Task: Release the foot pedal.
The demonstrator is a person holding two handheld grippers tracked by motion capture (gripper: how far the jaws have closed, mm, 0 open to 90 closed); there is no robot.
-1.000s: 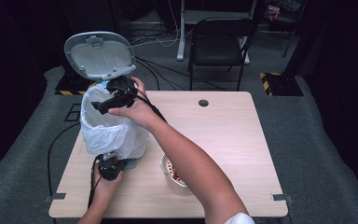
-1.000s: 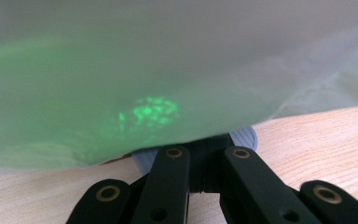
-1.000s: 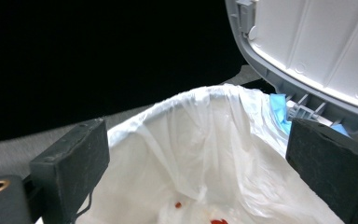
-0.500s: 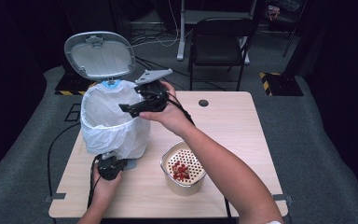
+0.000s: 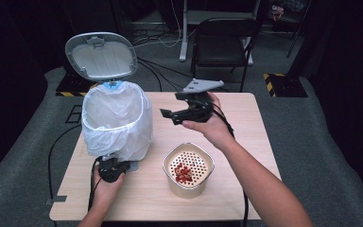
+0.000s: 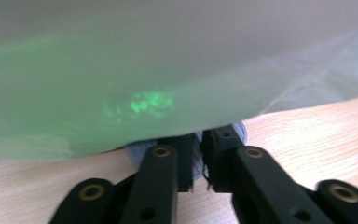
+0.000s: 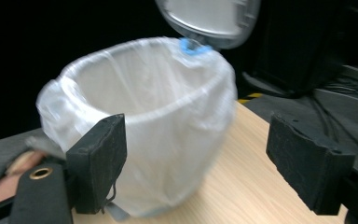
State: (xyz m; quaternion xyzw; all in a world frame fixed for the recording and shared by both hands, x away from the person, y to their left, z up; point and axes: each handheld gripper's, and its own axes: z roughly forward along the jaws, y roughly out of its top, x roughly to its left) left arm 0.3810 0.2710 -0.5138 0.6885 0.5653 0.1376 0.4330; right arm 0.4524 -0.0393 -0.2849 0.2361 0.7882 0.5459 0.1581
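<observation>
A pedal bin lined with a white bag (image 5: 118, 120) stands at the table's left, its grey lid (image 5: 101, 56) raised. My left gripper (image 5: 118, 168) lies low at the bin's foot. In the left gripper view its jaws (image 6: 200, 161) sit on the grey-blue pedal (image 6: 239, 134) under the bag (image 6: 168, 70); they have just been opening and a narrow gap shows between the pads. My right gripper (image 5: 170, 116) hovers over the table's middle, open, with nothing between its fingers, after closing a little. It faces the bin (image 7: 144, 116) and lid (image 7: 209, 18).
A beige cup (image 5: 188, 185) with a perforated top holding small red pieces (image 5: 183, 172) stands near the front, right of the bin. Bare tabletop (image 5: 250, 123) lies right of my right hand. A black chair (image 5: 222, 38) stands beyond the table.
My right gripper has swung from over the bin's mouth to the right, over the table's middle, uncovering the cup. The left hand has kept its place at the bin's foot.
</observation>
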